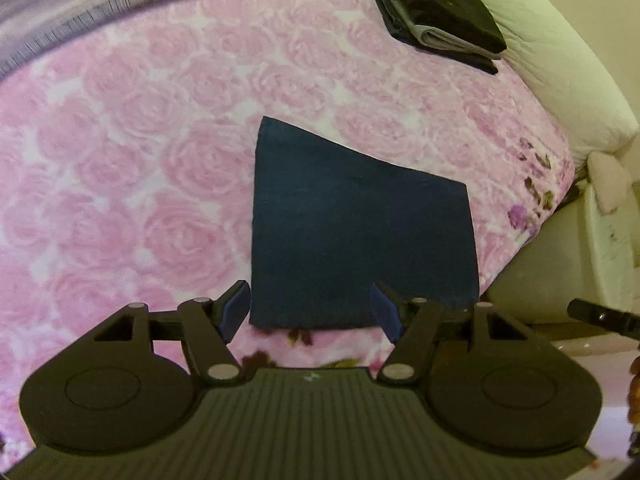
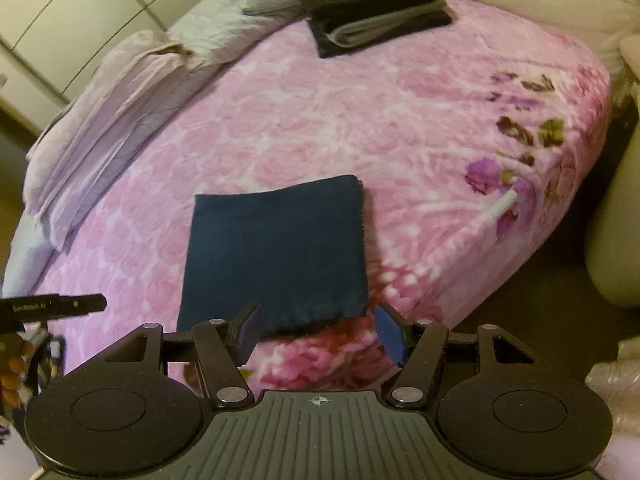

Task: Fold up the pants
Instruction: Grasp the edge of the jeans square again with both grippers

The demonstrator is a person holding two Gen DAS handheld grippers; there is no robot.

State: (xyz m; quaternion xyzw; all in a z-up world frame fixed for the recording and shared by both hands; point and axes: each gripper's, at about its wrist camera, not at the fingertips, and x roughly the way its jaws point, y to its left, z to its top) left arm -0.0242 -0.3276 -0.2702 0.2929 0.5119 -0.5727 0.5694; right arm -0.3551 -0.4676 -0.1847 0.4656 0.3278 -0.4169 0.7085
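The left gripper (image 1: 310,310) is released, jaws apart above the near edge of the folded navy pants (image 1: 356,236), gripping nothing. The right gripper (image 2: 318,330) is likewise spread and empty over that same edge. The pants lie flat on the pink rose blanket (image 1: 132,168); 1 stack of folded dark clothes (image 2: 376,12) sits well beyond

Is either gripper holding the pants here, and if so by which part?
Nothing is held. Both the left gripper and right gripper are open above the near edge of the folded pants.
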